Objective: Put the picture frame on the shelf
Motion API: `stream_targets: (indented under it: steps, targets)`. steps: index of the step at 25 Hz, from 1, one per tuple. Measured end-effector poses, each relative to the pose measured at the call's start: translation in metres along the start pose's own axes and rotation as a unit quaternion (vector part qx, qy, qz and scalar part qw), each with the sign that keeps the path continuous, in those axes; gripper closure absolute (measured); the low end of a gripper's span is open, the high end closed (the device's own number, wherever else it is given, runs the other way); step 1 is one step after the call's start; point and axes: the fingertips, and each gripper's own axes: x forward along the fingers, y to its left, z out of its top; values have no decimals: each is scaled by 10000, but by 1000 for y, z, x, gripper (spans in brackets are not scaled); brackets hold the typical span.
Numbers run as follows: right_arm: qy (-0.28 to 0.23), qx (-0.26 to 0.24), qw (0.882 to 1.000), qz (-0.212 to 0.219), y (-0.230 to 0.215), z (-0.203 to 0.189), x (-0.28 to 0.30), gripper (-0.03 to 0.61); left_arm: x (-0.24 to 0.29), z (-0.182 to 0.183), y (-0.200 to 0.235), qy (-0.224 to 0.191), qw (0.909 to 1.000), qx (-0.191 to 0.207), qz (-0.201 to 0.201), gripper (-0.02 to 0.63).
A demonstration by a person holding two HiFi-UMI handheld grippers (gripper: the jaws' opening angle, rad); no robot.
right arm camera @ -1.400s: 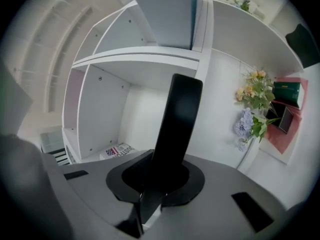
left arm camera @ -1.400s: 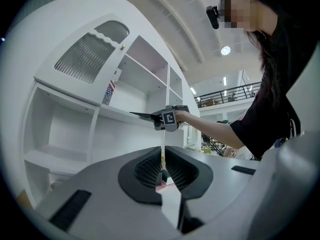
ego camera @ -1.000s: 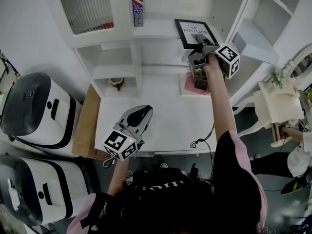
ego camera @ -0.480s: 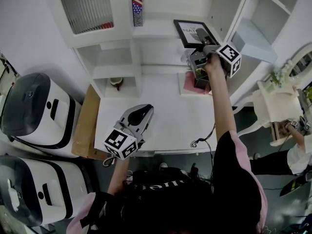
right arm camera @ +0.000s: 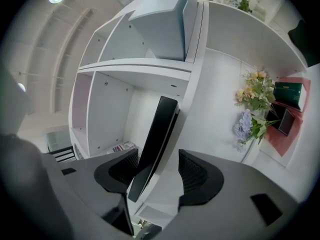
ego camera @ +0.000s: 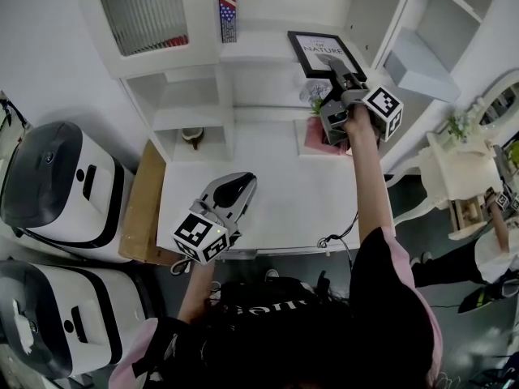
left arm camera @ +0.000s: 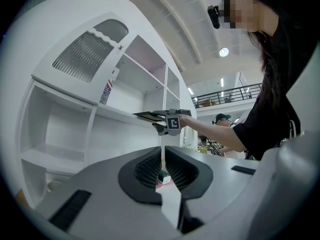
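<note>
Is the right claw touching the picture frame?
Cannot tell. In the right gripper view the right gripper, jaws just opened, straddles the picture frame: clear gap at one pad, none visible at the other.

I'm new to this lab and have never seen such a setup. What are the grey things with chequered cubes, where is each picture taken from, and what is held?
No robot: a person holds a two-jaw gripper in each hand; the marker cubes are part of them. The head view looks down from the person's head at a white desk and shelf. Each gripper view looks along that gripper's own jaws. The left gripper hangs over the desk, jaws together, empty. The right gripper is at the shelf; its jaws have just been opening, and the black picture frame stands tilted between them, unclamped. Flowers and a pink mat lie on the desk.
</note>
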Motion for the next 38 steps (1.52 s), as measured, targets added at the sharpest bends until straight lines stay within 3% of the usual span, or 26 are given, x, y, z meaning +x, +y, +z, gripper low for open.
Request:
stream_targets:
  steps: [7,15,19,30,38]
  targets:
    - [141,-482,9981,369,22,-17,-36,331,0,-2,-6,30,9998,-48,-174,580]
    - [1010,-1204,9825,1000,42,-95,-93,331,-7,-9,-20,121,9986,-140,-499,580]
    - [1239,-1617,9745,937,40,-138,-120,333,-16,-13,-28,169,9973,-208,-679,580]
    - [1333,-1584,9768,550,31,-249,-195,337,-71,-23,-44,288,9926,-404,-1104,580]
    - [1262,-1965,9723,-3,28,-311,-243,419,-121,-43,-51,488,9877,-591,-1361,580]
